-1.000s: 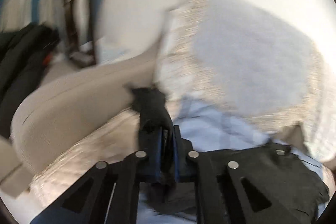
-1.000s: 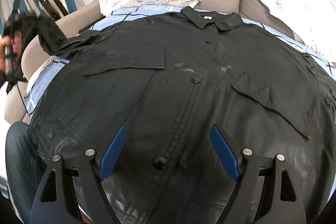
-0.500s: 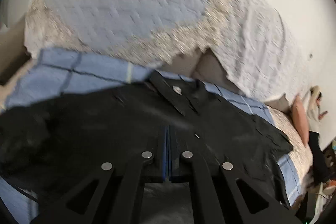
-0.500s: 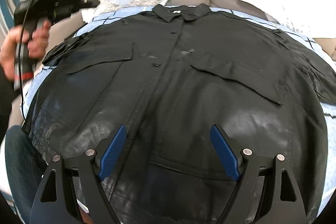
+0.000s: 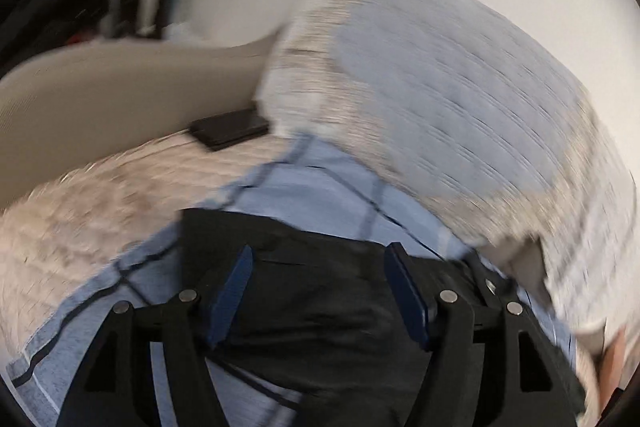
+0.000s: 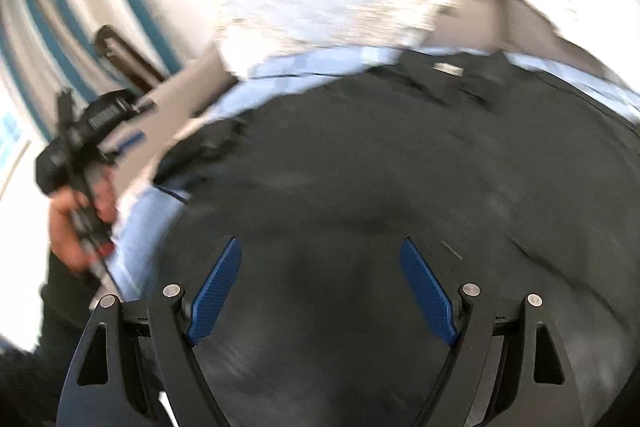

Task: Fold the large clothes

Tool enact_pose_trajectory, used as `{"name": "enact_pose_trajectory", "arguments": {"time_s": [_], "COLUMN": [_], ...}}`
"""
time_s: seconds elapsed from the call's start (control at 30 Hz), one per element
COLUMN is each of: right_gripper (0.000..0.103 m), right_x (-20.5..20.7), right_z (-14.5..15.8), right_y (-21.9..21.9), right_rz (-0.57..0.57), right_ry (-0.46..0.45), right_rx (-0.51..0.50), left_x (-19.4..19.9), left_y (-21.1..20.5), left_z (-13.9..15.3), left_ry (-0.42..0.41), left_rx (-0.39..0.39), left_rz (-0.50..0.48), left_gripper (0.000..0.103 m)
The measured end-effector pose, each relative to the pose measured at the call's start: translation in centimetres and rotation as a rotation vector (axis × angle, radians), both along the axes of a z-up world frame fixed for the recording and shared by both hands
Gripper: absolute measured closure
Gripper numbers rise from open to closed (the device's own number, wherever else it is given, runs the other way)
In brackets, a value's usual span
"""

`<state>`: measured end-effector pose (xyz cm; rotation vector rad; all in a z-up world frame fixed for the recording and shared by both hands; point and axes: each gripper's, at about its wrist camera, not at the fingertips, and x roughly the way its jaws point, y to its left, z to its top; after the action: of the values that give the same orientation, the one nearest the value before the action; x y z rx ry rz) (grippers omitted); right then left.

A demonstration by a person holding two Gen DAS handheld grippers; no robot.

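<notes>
Left wrist view shows the left gripper, jaws just opened wide and empty, above the black shirt spread on the blue checked sheet; right gripper gapes empty too, so next grab the sleeve at 10 o'clock.

Both wrist cameras look forward and downward, close over the black shirt, the left from near its sleeve edge toward the sofa arm, the right from above its front toward its collar, sharing shirt and blue checked sheet.
</notes>
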<state>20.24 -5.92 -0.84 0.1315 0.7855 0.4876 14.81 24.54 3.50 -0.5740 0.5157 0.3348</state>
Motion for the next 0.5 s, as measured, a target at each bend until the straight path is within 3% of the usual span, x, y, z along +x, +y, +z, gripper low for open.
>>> {"name": "enact_pose_trajectory", "arguments": {"time_s": [0.13, 0.3, 0.5], "right_gripper": [0.021, 0.024, 0.024], "right_x": [6.2, 13.6, 21.4], "right_z": [0.8, -0.6, -4.5], "right_y": [7.1, 15.7, 21.9], "right_rz": [0.125, 0.251, 0.259], "right_ry": [0.025, 0.121, 0.29], "right_rx": [0.017, 0.013, 0.038], "left_x": [-0.5, -1.3, -1.2], "left_y": [3.0, 5.8, 8.3], "left_z": [-2.3, -3.0, -4.1], "left_ry": [0.04, 0.031, 0.04], "left_rx": [-0.048, -0.09, -0.141], "left_rz": [0.065, 0.141, 0.151], "left_gripper": [0.033, 0.033, 0.033]}}
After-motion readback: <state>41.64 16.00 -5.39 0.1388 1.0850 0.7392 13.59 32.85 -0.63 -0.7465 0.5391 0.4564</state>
